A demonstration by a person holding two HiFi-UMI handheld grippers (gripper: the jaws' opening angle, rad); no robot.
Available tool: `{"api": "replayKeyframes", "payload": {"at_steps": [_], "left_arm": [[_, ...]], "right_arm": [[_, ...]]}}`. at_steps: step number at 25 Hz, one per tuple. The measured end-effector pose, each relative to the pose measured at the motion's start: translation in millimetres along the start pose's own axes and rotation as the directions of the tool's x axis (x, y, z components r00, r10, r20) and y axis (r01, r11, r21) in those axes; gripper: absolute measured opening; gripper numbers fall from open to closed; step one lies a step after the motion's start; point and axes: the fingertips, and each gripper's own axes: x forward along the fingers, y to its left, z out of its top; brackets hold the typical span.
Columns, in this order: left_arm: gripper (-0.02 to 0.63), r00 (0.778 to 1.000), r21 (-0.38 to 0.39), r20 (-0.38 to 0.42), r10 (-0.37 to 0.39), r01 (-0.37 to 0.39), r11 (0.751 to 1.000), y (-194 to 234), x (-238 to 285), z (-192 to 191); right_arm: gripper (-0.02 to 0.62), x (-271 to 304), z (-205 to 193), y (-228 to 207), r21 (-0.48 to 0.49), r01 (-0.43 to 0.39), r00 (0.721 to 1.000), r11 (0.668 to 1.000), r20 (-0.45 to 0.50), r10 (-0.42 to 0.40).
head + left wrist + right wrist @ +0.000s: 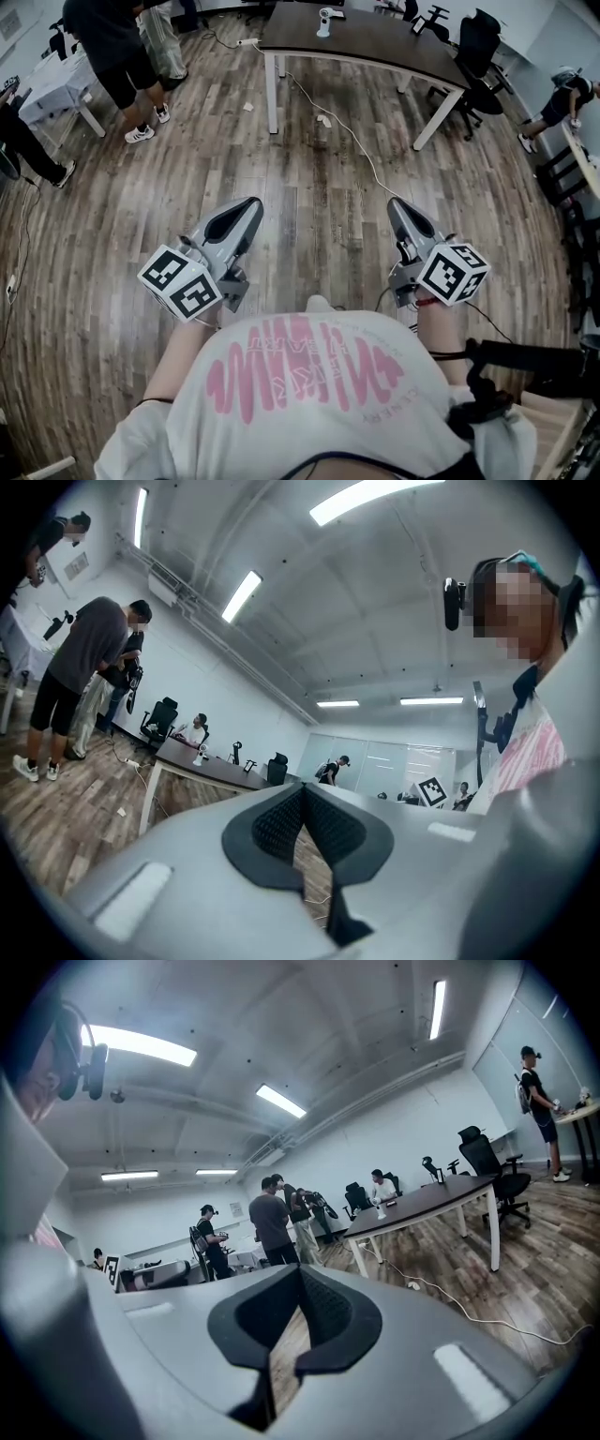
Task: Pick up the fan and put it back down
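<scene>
Wooden floor [309, 178] fills head view; only gripper views show ceiling lights [370, 497]; left gripper [251, 204], right gripper [397, 206] fingers together, empty.

Ahead: wood floor [309, 187] wide open, easy passage | Low: cable [349, 133] snaking across it | Beyond: table [375, 42] blocks, chairs [478, 47] crowd right | Left: person [112, 47] standing

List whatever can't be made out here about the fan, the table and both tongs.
- fan: too small in all three views to tell which way it faces or where its switch is.
- table: its far side is cut off by the head view's top edge.
- left tongs and right tongs: the tips are hidden in the head view by each gripper's own body. Their own views show them closed and empty.
</scene>
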Motion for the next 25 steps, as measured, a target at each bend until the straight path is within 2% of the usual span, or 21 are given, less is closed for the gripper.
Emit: {"api": "replayKeyframes", "payload": {"at_steps": [4, 7, 14, 25], "left_arm": [[0.017, 0.999, 0.005, -0.030, -0.015, 0.015, 1.000, 9.3, 14.5, -4.0], [0.017, 0.999, 0.039, -0.039, -0.028, 0.029, 0.999, 20.0, 29.3, -2.9], [0.017, 0.997, 0.081, -0.072, -0.014, 0.020, 0.997, 52.0, 71.2, 3.8], [0.017, 0.999, 0.016, -0.040, 0.027, -0.026, 1.000, 125.3, 166.2, 26.9]], "right_arm": [[0.006, 15.1, 8.5, -9.0, -0.014, 0.018, 1.000, 1.000, 0.016, -0.018], [0.006, 33.9, 14.1, -15.8, -0.036, 0.011, 1.000, 0.999, 0.016, -0.011], [0.006, 86.0, 33.0, -51.1, -0.006, -0.001, 1.000, 1.000, 0.029, 0.001], [0.006, 186.2, 88.9, -122.8, -0.005, -0.045, 0.999, 0.999, -0.003, 0.045]]}}
